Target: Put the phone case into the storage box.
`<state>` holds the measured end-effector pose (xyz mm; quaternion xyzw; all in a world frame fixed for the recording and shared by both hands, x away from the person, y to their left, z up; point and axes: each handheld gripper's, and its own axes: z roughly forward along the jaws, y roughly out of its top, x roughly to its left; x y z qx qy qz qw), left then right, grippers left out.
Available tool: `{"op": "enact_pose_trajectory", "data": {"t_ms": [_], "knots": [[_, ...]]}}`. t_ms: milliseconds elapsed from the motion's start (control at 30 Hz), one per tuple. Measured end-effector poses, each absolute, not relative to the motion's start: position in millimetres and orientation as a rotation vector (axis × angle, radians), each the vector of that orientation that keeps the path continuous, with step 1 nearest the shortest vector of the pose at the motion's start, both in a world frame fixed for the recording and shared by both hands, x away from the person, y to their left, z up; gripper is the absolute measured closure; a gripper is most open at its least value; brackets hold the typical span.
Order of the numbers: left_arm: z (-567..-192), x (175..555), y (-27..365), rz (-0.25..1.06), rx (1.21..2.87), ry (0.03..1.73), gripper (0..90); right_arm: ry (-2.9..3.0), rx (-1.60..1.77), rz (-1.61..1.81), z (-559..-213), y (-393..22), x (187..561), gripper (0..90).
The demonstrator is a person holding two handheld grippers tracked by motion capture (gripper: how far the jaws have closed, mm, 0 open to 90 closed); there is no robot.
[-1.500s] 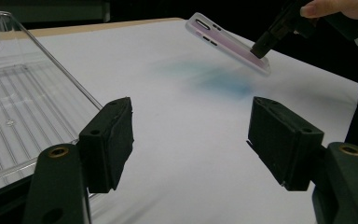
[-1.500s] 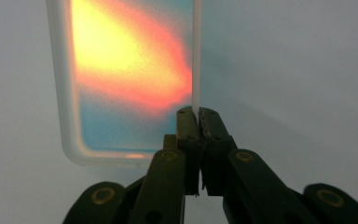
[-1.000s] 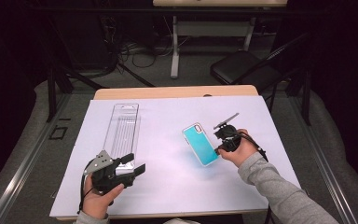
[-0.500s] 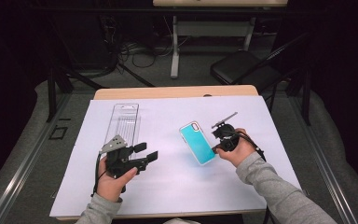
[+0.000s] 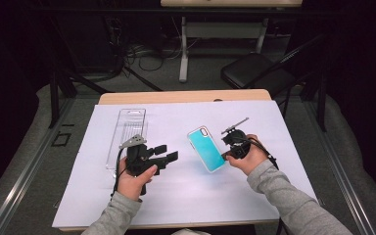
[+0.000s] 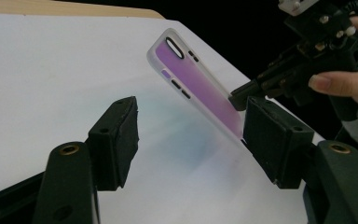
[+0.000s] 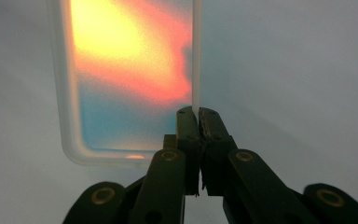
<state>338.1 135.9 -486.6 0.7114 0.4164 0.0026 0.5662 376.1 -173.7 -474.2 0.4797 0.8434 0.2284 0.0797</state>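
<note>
Near the desk's (image 5: 186,196) front edge, the left claw (image 5: 169,155) is being held partly open with nothing between its jaws, which have just been closing slightly. Beside it, a phone case (image 5: 206,148) is being pinched at one rim by the fully clamped right claw (image 5: 223,155), tilted above the white sheet (image 5: 274,132). Farther back, a clear plastic package (image 5: 128,131) is lying flat.

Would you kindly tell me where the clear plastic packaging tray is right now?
In the high view, the clear plastic packaging tray lies flat on the white sheet, left of centre, just beyond the left gripper and well left of the teal phone case.
</note>
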Motion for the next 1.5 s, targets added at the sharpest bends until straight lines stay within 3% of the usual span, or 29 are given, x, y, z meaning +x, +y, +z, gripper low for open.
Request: {"op": "enact_pose_trajectory", "data": {"t_ms": [467, 1200, 1500], "knots": [[-495.8, 355.7, 125.4, -0.119, 1.599, 1.087, 39.4, 2.531, 1.424, 0.694, -472.4, -167.5, 375.3, 88.0], [-509.1, 366.1, 103.8, -0.175, 1.581, 1.127, 42.9, 2.553, 1.379, 0.748, -468.8, -153.1, 376.1, 88.0], [-513.1, 367.6, 96.7, -0.195, 1.574, 1.14, 51.2, 2.56, 1.386, 0.763, -467.3, -150.6, 375.3, 88.0]]}}
